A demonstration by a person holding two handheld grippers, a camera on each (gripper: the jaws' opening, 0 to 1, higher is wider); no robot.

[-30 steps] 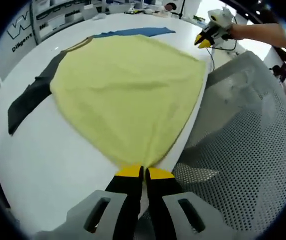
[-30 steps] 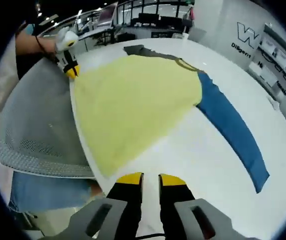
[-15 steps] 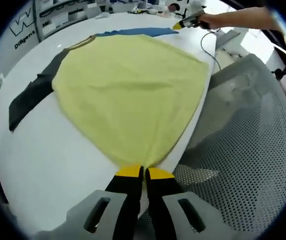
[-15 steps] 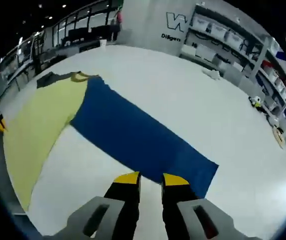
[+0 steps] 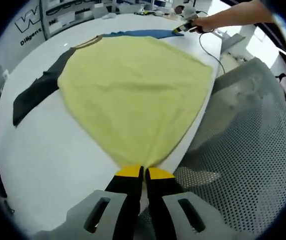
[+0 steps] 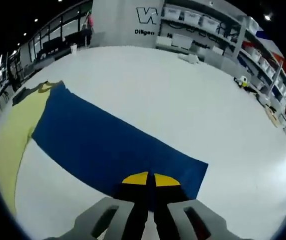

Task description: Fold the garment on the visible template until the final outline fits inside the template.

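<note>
Now the garment (image 5: 132,95) lies flat on the white table (image 5: 42,155). Its hem corner is pinched by the left gripper (image 5: 138,172), probably to keep it tight. Meanwhile the right gripper (image 6: 150,179) is clenched on the blue sleeve (image 6: 107,145), seemingly to fold it inward.

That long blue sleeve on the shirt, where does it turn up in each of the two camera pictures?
Left gripper view: the blue sleeve is a thin strip at the top, beyond the yellow body, its end by the right gripper.
Right gripper view: it runs diagonally across the middle, its end at that gripper's jaws.
Shared landmark: the yellow body, at the left edge in the right gripper view.
</note>
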